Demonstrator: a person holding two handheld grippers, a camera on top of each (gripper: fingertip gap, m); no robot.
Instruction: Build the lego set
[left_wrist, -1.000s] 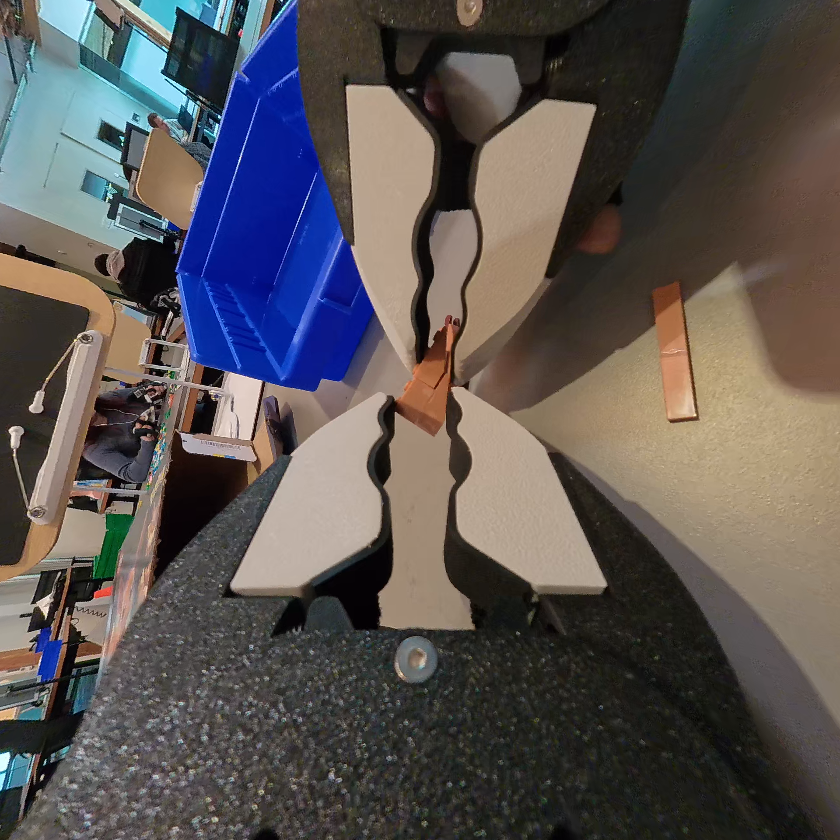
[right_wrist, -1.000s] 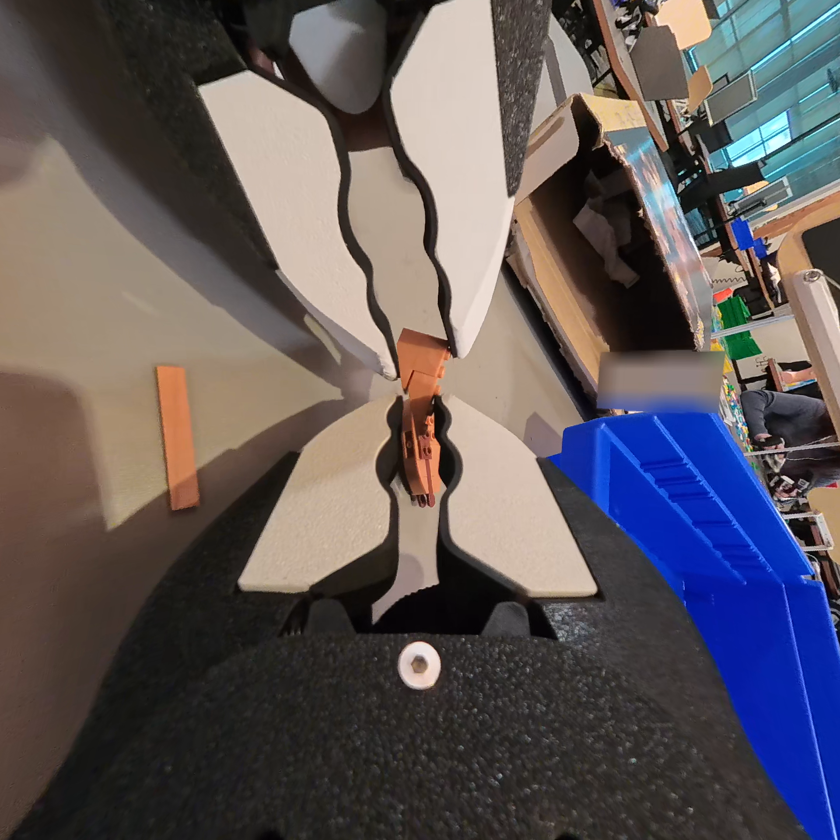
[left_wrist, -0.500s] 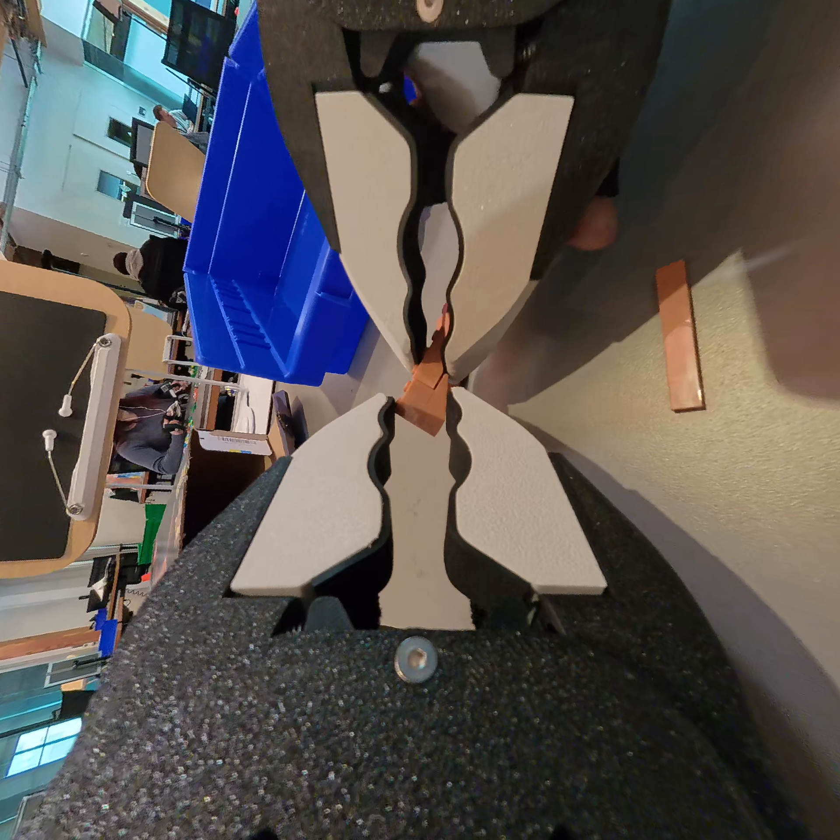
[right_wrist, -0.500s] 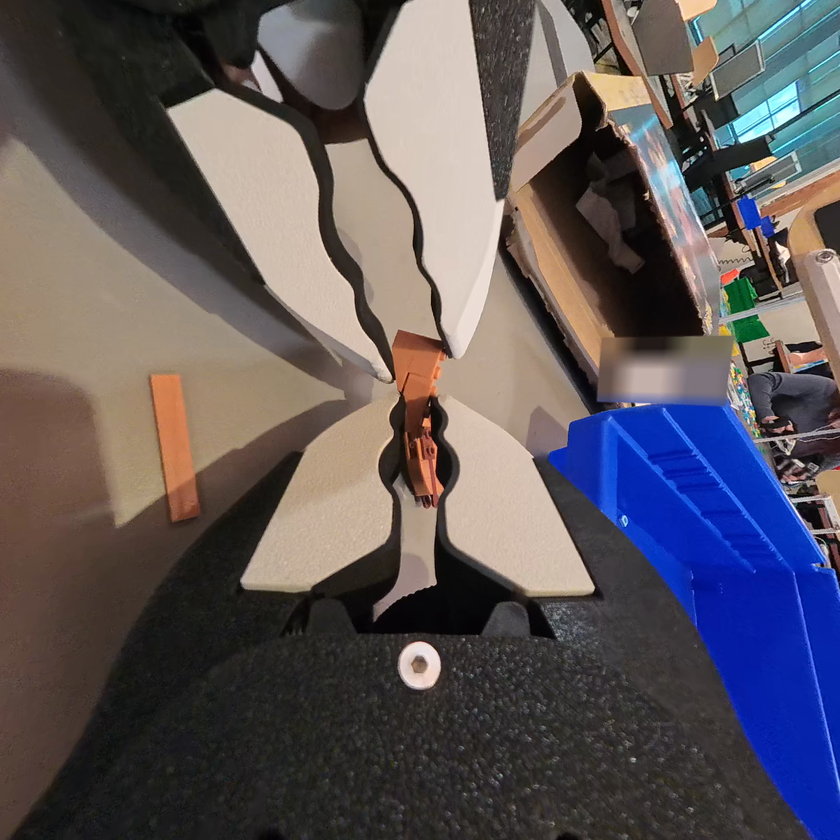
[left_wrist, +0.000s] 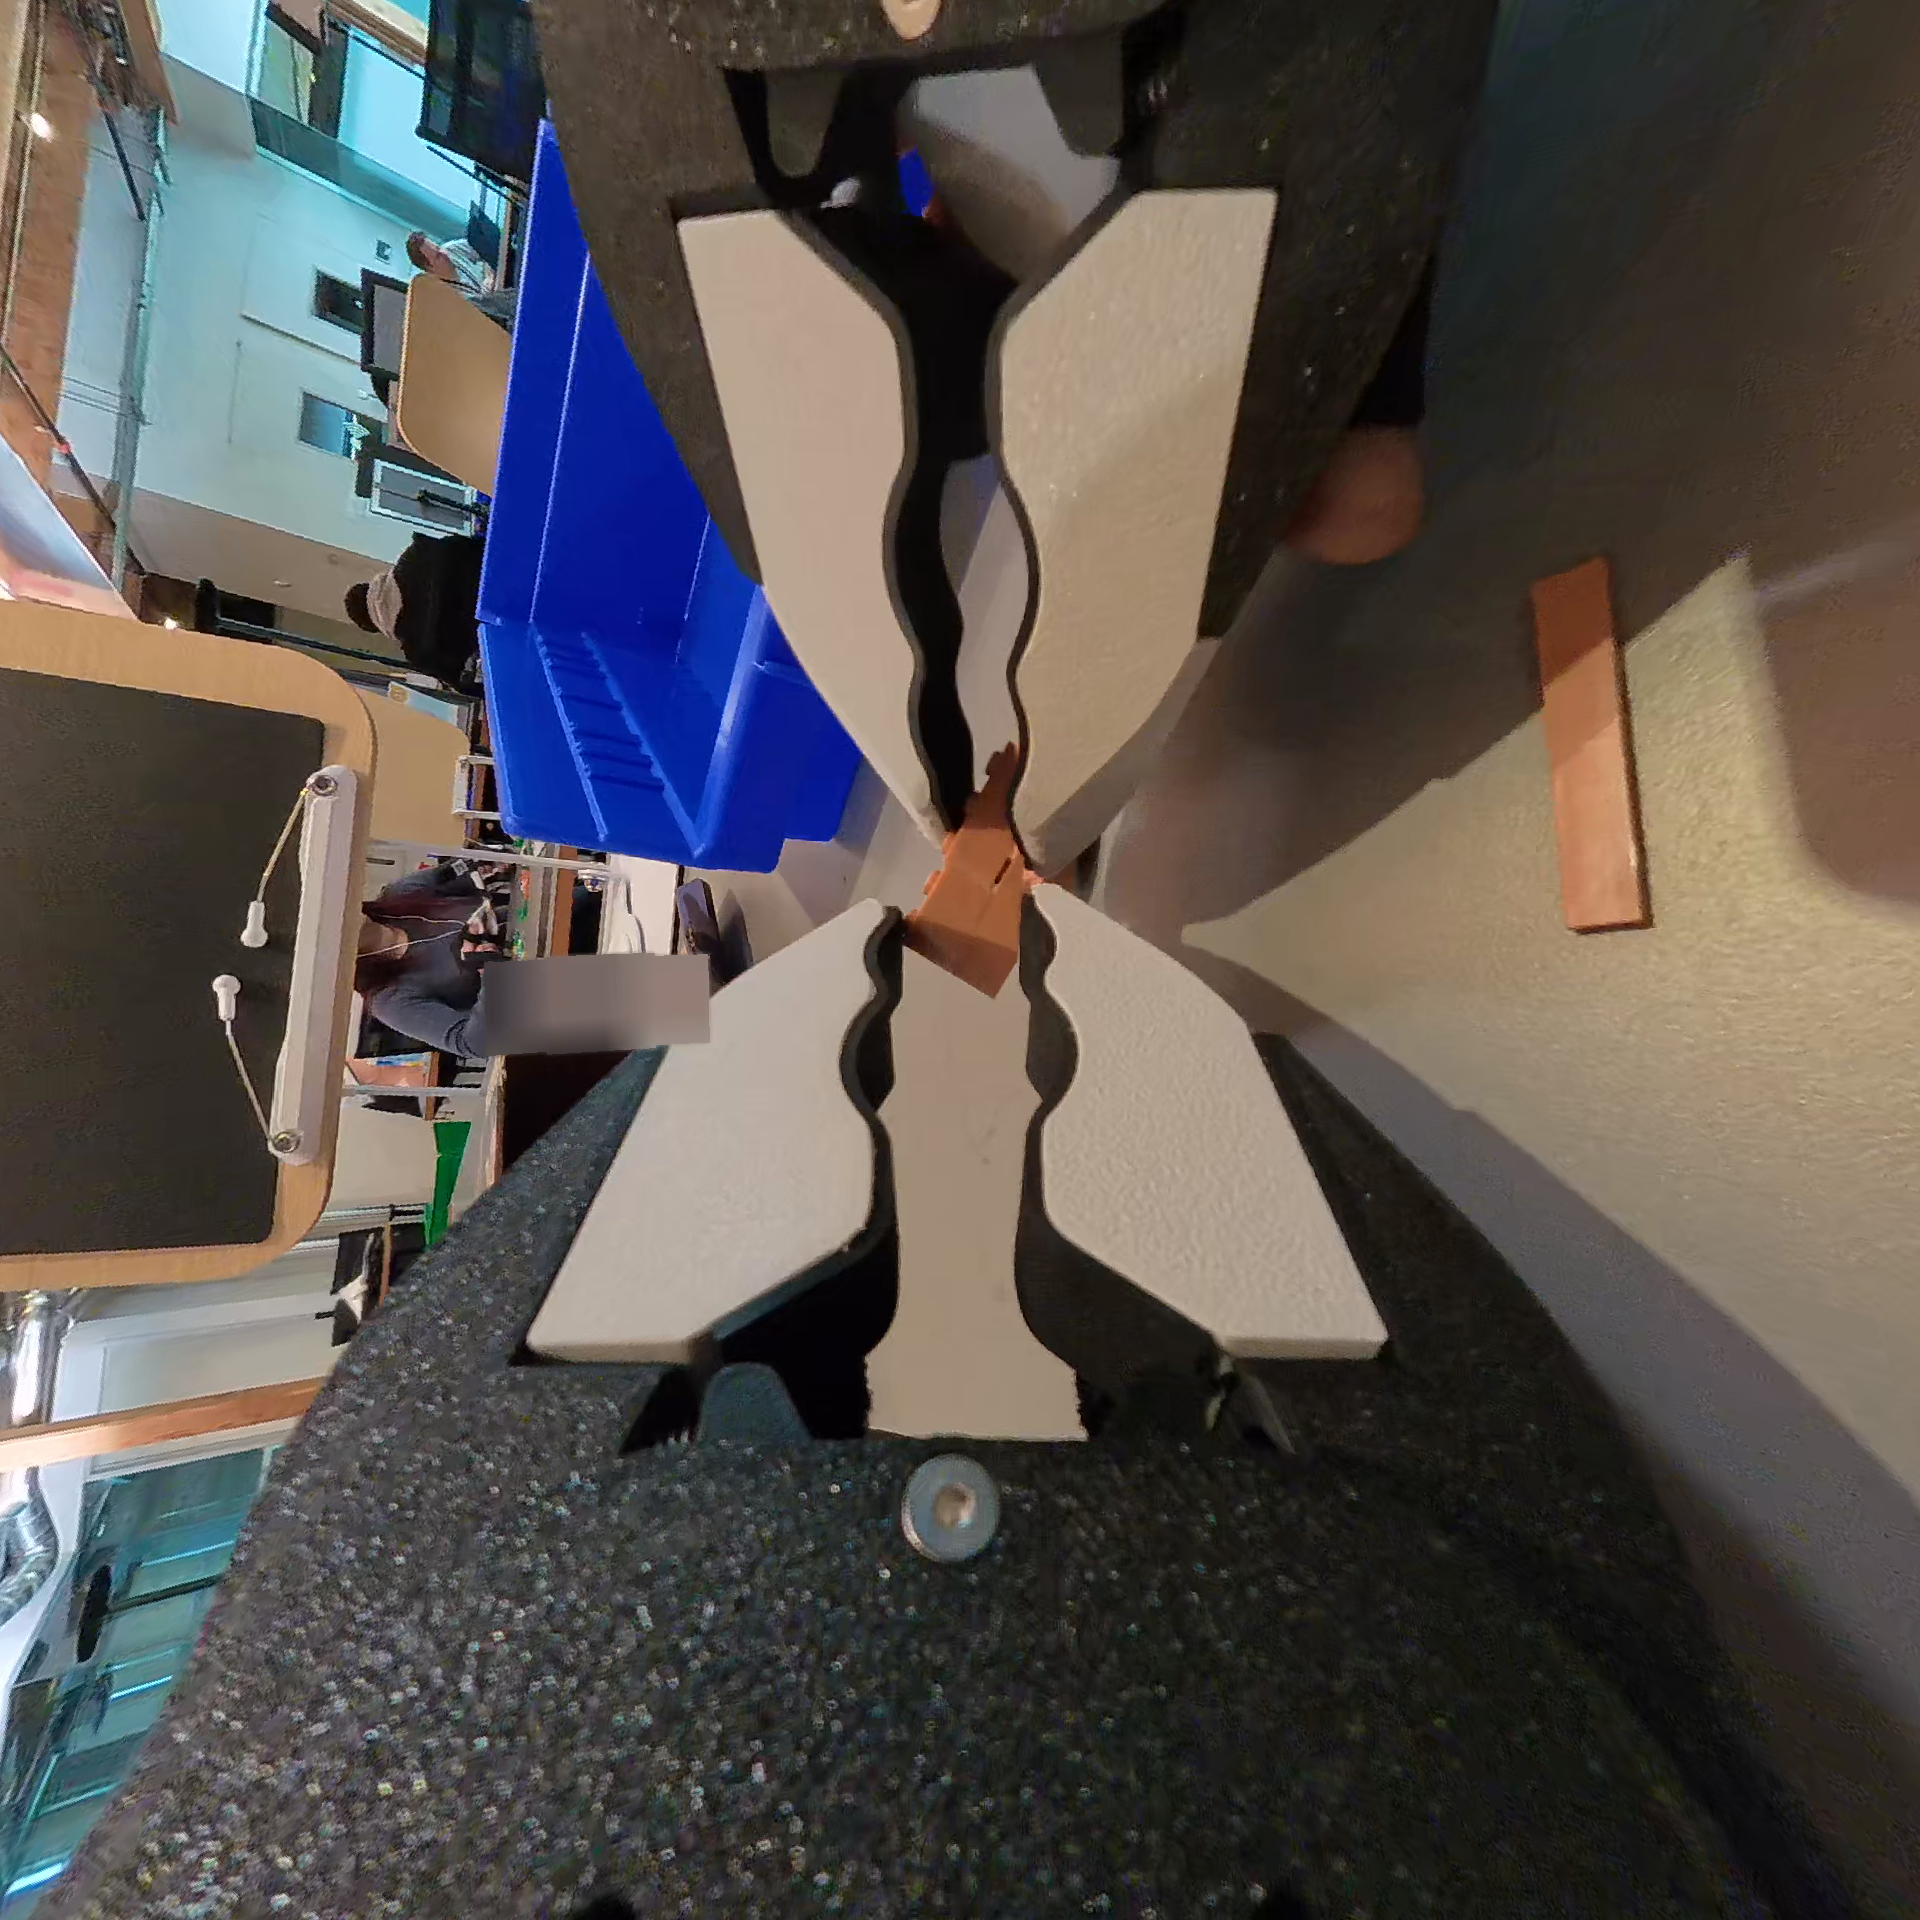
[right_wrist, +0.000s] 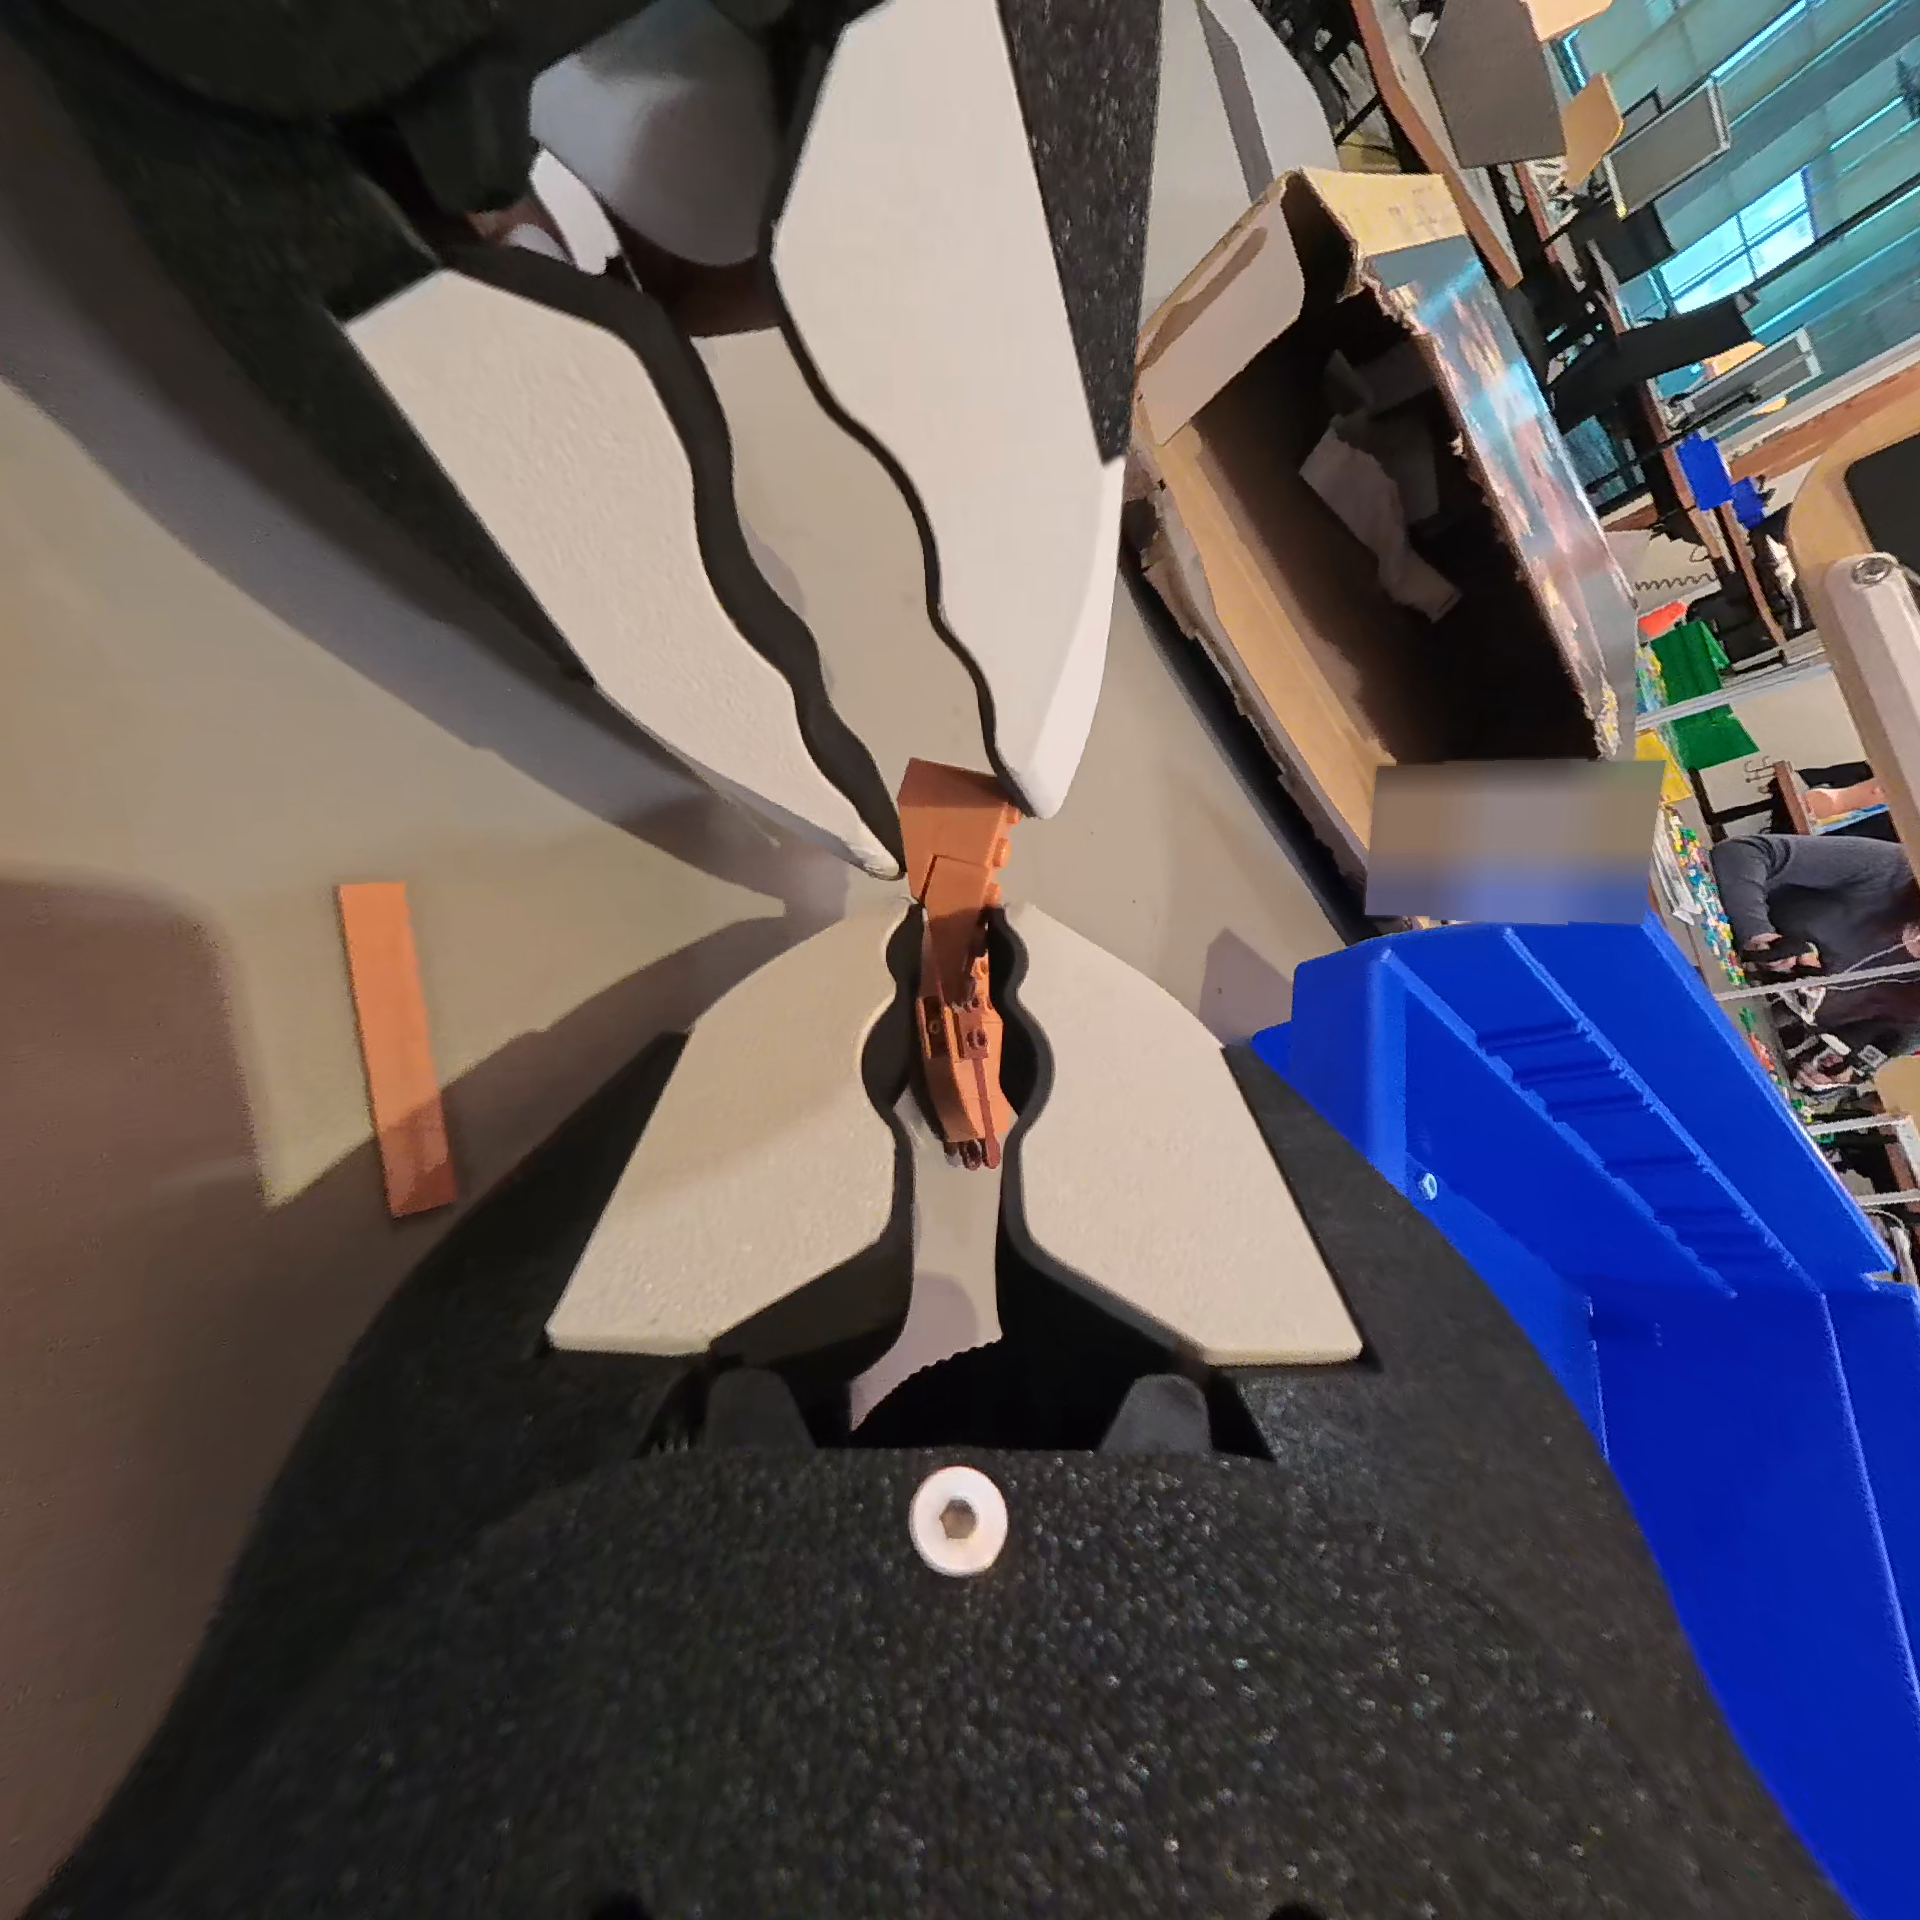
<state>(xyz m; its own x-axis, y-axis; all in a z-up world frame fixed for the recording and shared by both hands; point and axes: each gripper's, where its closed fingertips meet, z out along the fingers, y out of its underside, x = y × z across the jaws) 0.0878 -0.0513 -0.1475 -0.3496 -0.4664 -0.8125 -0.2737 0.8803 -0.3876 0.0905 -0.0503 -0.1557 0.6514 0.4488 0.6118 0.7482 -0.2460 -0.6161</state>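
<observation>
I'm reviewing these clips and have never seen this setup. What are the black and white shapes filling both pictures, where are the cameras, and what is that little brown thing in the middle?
There is no robot arm: a person holds a two-finger tool in each hand, and a camera on each tool looks forward along its white fingers. So the left wrist view shows the left tool at the bottom and the other tool opposite it; the right wrist view shows the right tool the same way. The two tools meet tip to tip, and each grips one end of a small brown brick assembly. A flat brown strip lies on the beige table. A blue bin and an open cardboard box stand nearby.
</observation>
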